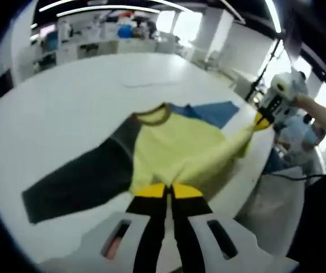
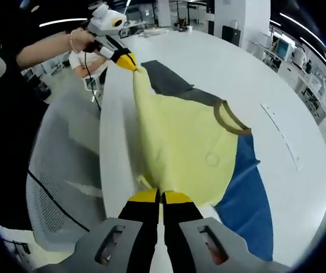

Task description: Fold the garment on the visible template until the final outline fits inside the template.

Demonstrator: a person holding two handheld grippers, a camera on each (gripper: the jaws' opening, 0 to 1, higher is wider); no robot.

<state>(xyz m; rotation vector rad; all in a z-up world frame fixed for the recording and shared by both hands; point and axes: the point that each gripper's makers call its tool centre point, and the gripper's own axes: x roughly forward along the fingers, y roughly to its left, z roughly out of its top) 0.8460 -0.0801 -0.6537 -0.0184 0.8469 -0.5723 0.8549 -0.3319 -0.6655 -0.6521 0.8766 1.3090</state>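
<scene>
A yellow shirt with dark grey sleeves and a brown collar lies on the white table. A blue template shows from under its far side. My left gripper is shut on the yellow hem at the near edge. The right gripper pinches the other hem corner, stretching the hem off the table. In the right gripper view, my right gripper is shut on the shirt beside the blue template, and the left gripper holds the far corner.
A grey mesh chair stands just off the table's edge. A person's arm reaches in from the left. Shelves and benches line the far side of the room. The table stretches wide beyond the collar.
</scene>
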